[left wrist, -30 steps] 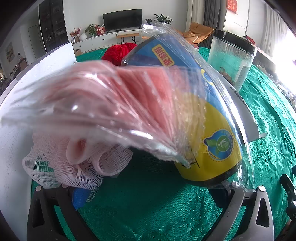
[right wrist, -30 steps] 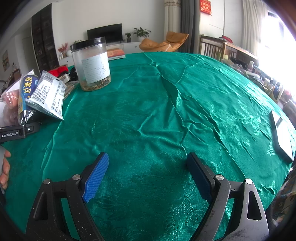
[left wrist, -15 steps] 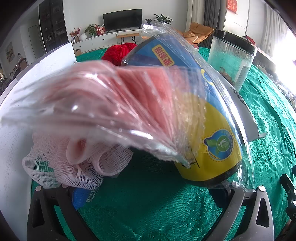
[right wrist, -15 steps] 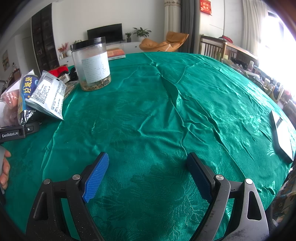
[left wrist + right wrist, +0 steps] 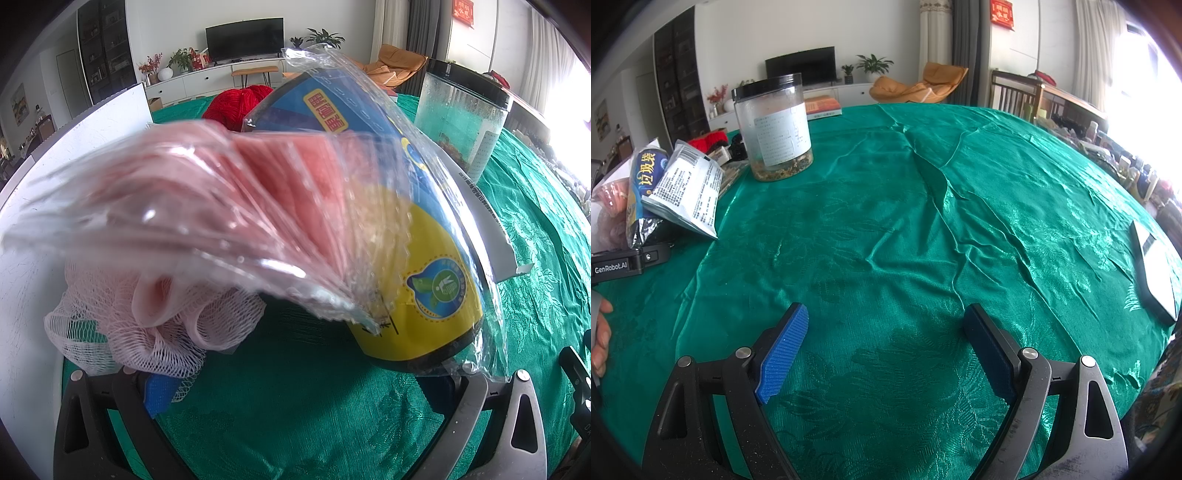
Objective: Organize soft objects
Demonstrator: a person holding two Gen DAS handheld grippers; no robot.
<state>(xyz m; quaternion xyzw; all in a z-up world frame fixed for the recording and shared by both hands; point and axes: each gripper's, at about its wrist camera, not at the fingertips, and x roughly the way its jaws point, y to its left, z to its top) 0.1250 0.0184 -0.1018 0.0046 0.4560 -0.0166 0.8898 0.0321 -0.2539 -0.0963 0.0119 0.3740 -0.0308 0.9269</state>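
Note:
Close in front of my left gripper lies a pile of soft things. It holds a pink mesh bath sponge, a clear bag of pink cloths and a blue and yellow wrapped roll. The jaws stand wide apart. The mesh drapes over the left blue pad, and the roll's end hides the right fingertip. Green cloth shows between the fingers, and I see no pad pressing on anything. A red knitted item lies behind the pile. My right gripper hangs open over bare green tablecloth.
A clear jar with a black lid stands at the back left. Against the pile leans a white printed pouch. A white board rises to the left of the pile. A flat white device lies by the right table edge. A person's hand shows at the left.

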